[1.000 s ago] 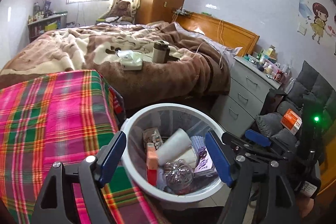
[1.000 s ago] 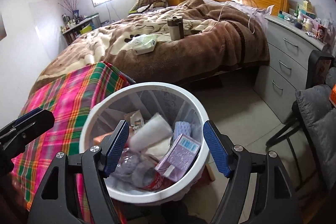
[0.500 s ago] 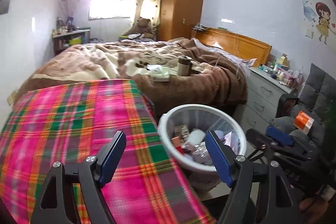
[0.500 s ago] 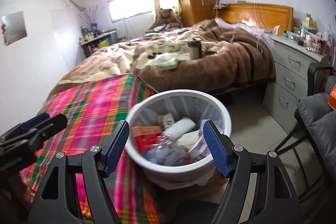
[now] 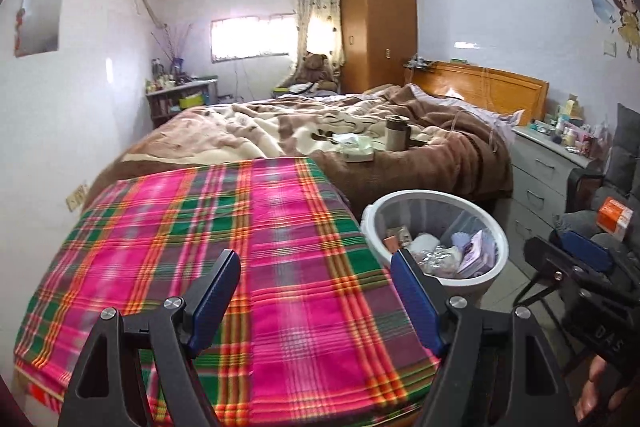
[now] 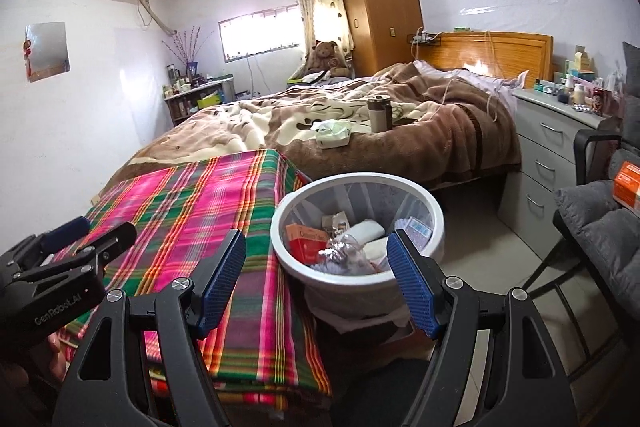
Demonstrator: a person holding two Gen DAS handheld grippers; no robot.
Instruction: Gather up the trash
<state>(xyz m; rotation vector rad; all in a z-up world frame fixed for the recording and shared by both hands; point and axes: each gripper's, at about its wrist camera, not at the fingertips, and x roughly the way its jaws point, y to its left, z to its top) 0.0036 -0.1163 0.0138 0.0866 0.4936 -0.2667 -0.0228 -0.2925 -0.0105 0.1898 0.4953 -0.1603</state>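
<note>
A white waste bin (image 5: pixel 494 231) (image 6: pixel 436 205) with a clear liner stands on the floor beside a table covered in pink and green plaid cloth (image 5: pixel 224 247) (image 6: pixel 192 211). Inside lie a red carton (image 6: pixel 306 241), a white roll (image 6: pixel 366 229), a purple box (image 5: pixel 476 251) and crumpled plastic. My left gripper (image 5: pixel 316 297) hovers open over the plaid cloth, nothing between its blue pads. My right gripper (image 6: pixel 318 281) is open too, hanging in front of the bin's near rim, holding nothing. On the bed sit a pack of tissues (image 6: pixel 334 135) and a flask (image 6: pixel 380 113).
A bed with a brown blanket (image 5: pixel 360 131) fills the middle of the room. Grey drawers (image 6: pixel 556 155) with small items on top stand at the right, with a grey cushioned chair (image 6: pixel 600 223) holding an orange box (image 6: pixel 628 185). A wooden wardrobe (image 5: pixel 378 23) stands at the back.
Both grippers have pulled back and to the left from over the bin. The bin now looks smaller and sits to the right, and the plaid table fills the left view.
</note>
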